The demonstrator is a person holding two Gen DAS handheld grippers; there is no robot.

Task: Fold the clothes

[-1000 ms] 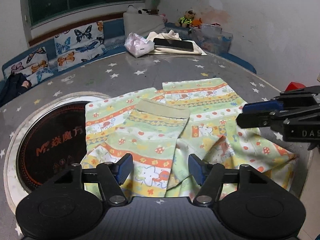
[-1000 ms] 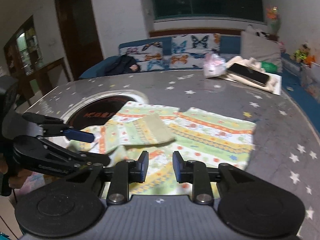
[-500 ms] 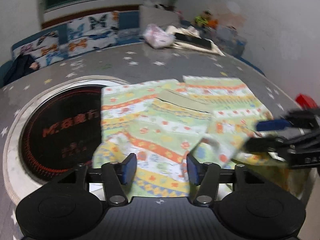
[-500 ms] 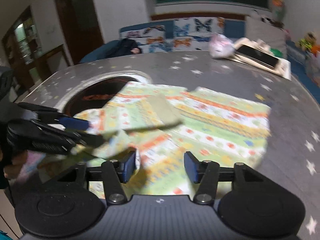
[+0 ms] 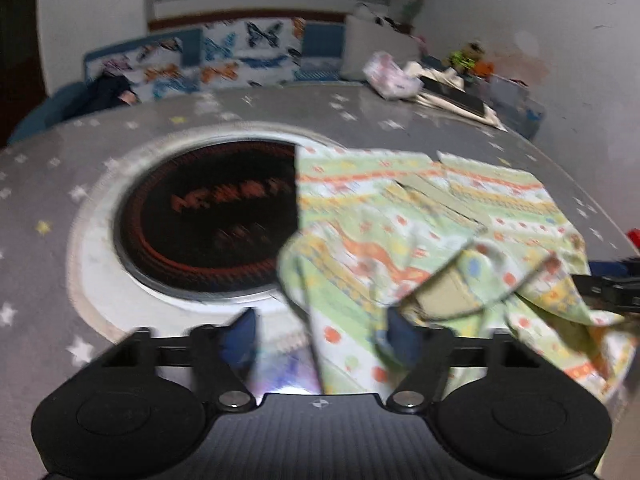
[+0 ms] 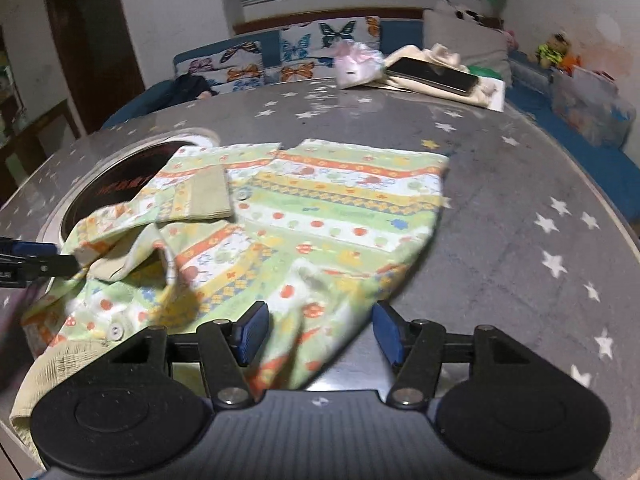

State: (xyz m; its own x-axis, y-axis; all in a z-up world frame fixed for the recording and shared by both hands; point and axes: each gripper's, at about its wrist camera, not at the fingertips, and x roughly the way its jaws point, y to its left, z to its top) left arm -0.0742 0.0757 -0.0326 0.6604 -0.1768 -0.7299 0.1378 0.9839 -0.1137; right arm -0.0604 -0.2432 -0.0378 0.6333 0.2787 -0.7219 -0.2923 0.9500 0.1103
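Both claws gape over the patterned shirt (image 6: pixel 320 216).

txt: none legible | red print on black disc (image 5: pixel 224 216); too blurred

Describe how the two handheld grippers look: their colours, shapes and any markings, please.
Both look alike. The left gripper and the right gripper each have a black ribbed body flanked by two round black discs, and black linkage arms with silver pivot screws. A small round cross mark sits at the front middle of the body. The finger pads are blue and ribbed. No cables or sleeves show.
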